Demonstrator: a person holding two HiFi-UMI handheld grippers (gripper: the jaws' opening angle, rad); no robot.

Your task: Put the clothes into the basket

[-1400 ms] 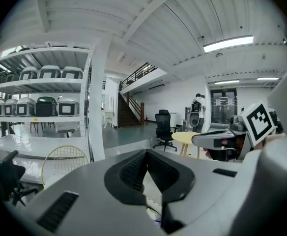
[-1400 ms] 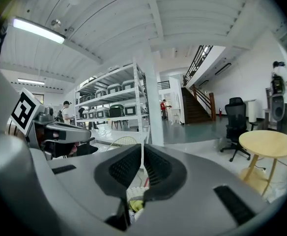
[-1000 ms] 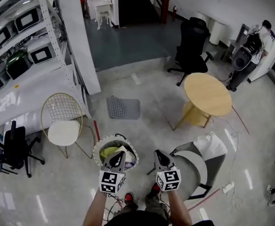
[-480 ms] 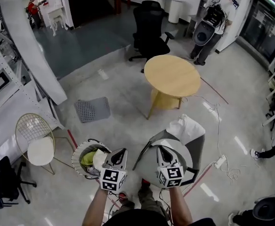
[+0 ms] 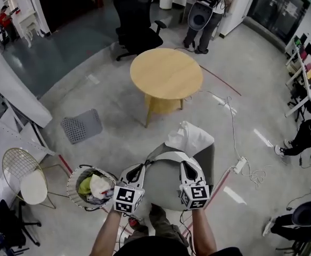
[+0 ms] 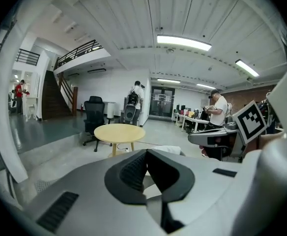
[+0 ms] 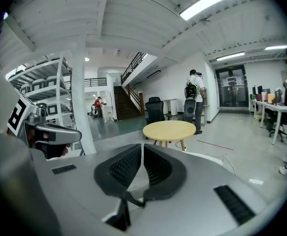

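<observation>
Just to the outer side of my left gripper [image 5: 136, 170], down on the floor, stands the basket [image 5: 72, 176]. It is already part filled: a yellow-green piece [image 5: 84, 184] and a white piece [image 5: 99, 186] lie inside, with darker cloth under them that I can't make out.

Progress: some clothes are in. At least one item looks left, a white garment [image 5: 189, 138] bunched on the far edge of the grey seat [image 5: 163, 191]. I see no other loose clothing on the floor; the flat grey perforated thing [image 5: 81, 126] further out looks like a mat, not laundry.

Grippers: both empty. The left gripper's view shows its pads pressed together with nothing between them. The right gripper [image 5: 187, 169] is the same, jaws closed to a thin slit and carrying nothing.

Position of the target: both grippers hang over the grey seat, side by side. The white garment lies ahead of both tips, nearer the right gripper and slightly to its outer side, clear of the jaws and not touched. The round table [image 5: 166, 73] is well beyond it.

My reading: next is a reach forward with the jaws spread to take the white garment, then a carry across to the basket on the left.
</observation>
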